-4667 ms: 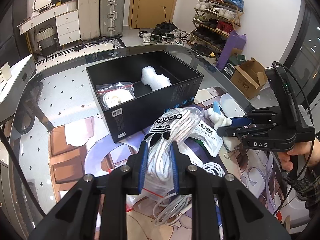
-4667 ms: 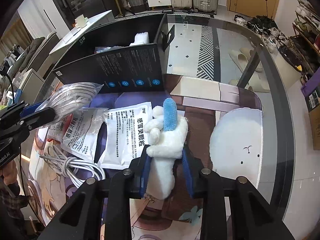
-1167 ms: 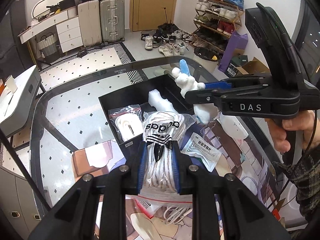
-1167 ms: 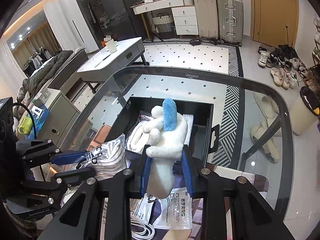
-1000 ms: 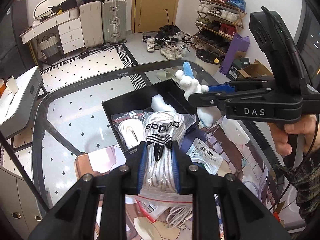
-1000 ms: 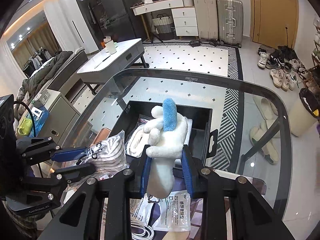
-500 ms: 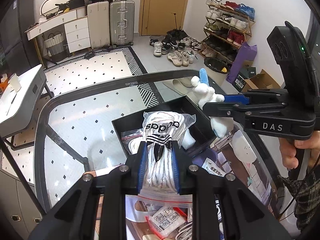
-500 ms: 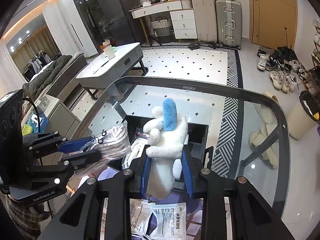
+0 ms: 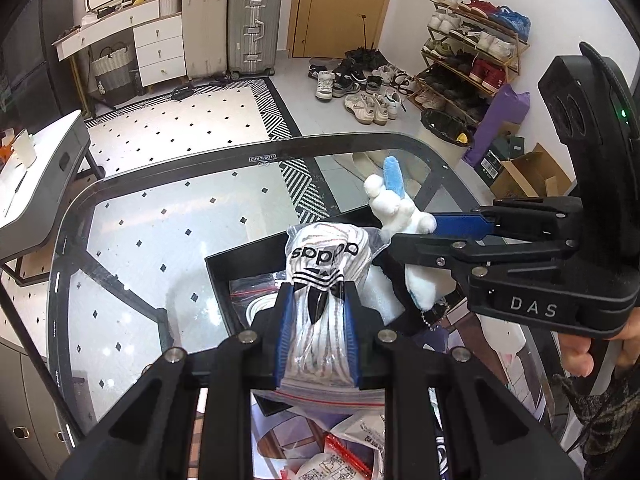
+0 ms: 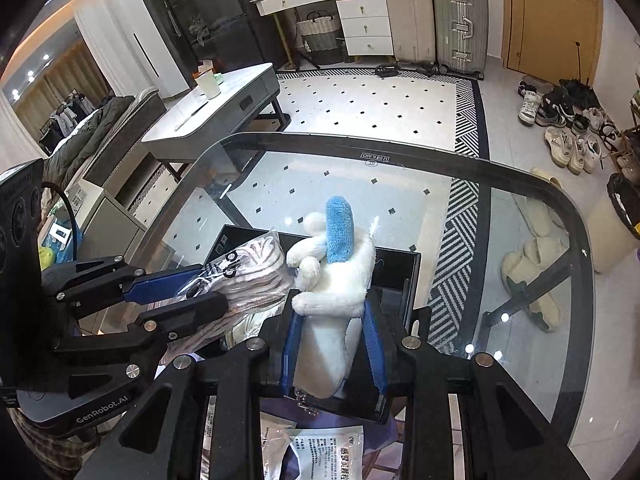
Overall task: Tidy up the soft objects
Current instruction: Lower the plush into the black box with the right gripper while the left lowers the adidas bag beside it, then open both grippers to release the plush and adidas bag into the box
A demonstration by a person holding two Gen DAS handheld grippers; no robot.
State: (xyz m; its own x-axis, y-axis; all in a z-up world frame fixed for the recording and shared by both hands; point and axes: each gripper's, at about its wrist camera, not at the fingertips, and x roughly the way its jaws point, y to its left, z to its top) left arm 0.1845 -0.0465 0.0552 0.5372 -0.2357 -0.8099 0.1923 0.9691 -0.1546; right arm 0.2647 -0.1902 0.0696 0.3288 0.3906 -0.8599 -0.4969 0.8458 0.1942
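Note:
My left gripper (image 9: pixel 318 304) is shut on a clear bag of white laces (image 9: pixel 320 276) with an adidas logo, held above the open black box (image 9: pixel 224 280). The bag also shows in the right wrist view (image 10: pixel 248 276), with the left gripper (image 10: pixel 192 288) at the left. My right gripper (image 10: pixel 332 332) is shut on a white plush toy (image 10: pixel 336 280) with a blue ear, held over the same box (image 10: pixel 396 280). In the left wrist view the toy (image 9: pixel 396 208) and right gripper (image 9: pixel 432 236) hang at the right. The box holds a bagged white item (image 9: pixel 252 300) and a white foam piece (image 9: pixel 384 296).
The box sits on a glass table (image 9: pixel 168 216) with a dark curved rim. White sachets (image 10: pixel 332 456) and a red-zip bag (image 9: pixel 344 460) lie near me on the table. A grey side table (image 10: pixel 212 112), suitcases and shoes stand on the floor beyond.
Both grippers have risen and drawn back with their loads, so the box looks smaller and lower. The two grippers have come closer together above the box.

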